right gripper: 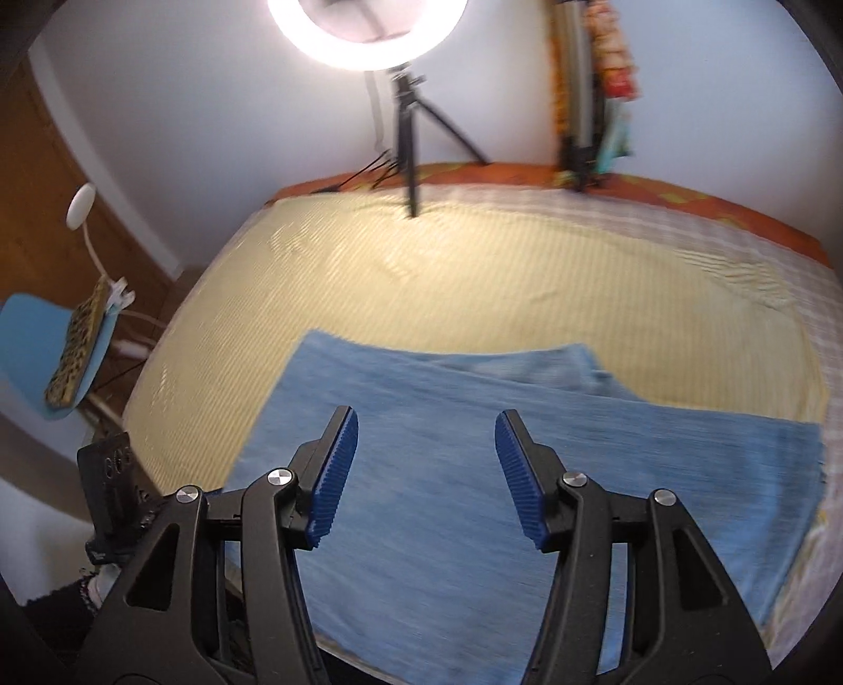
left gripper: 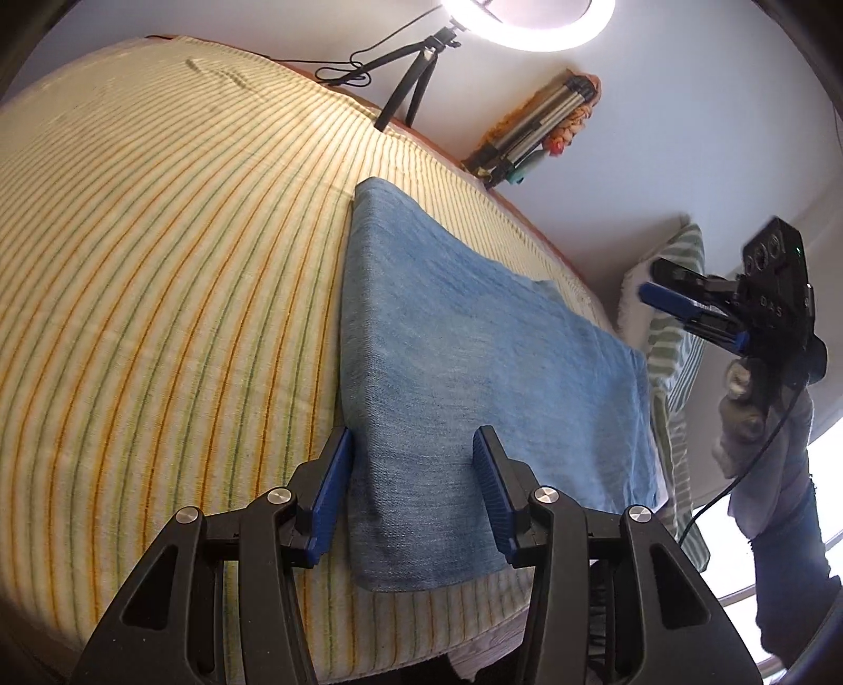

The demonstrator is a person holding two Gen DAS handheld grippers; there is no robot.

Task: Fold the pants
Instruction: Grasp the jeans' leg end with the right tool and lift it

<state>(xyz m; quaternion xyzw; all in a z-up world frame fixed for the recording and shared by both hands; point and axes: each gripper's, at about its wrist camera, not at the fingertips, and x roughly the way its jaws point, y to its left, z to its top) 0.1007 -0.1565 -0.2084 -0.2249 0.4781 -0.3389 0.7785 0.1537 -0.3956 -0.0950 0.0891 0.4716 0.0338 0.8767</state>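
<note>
So the pants (left gripper: 474, 358) are light blue denim, folded into a flat, roughly rectangular stack and lying on the bed's striped yellow cover (left gripper: 158, 274), close to the near edge. You can see a second layer peeking out along the far side of the stack in the right wrist view.

The left gripper (left gripper: 411, 490) has its jaws spread wide with nothing between them. It's sitting right over the near left corner of the pants, one blue pad (left gripper: 332, 495) off the fabric's left edge and the other over the denim. Can't say for sure if it's touching the cloth.

The right gripper (right gripper: 427, 474) is also spread apart and empty, hovering above the middle of the stack. From the left camera you can see it off to the right, held up in the air in a hand (left gripper: 748, 400) past the pants' far end, clear of the fabric. That right view is a bit motion-blurred.

Other stuff around: a lit ring light (right gripper: 369, 31) on a black tripod (right gripper: 411, 153) at the far side of the bed, a green-striped pillow (left gripper: 674, 337) by the wall, and a blue chair (right gripper: 47, 358) with a leopard-print thing on it.
</note>
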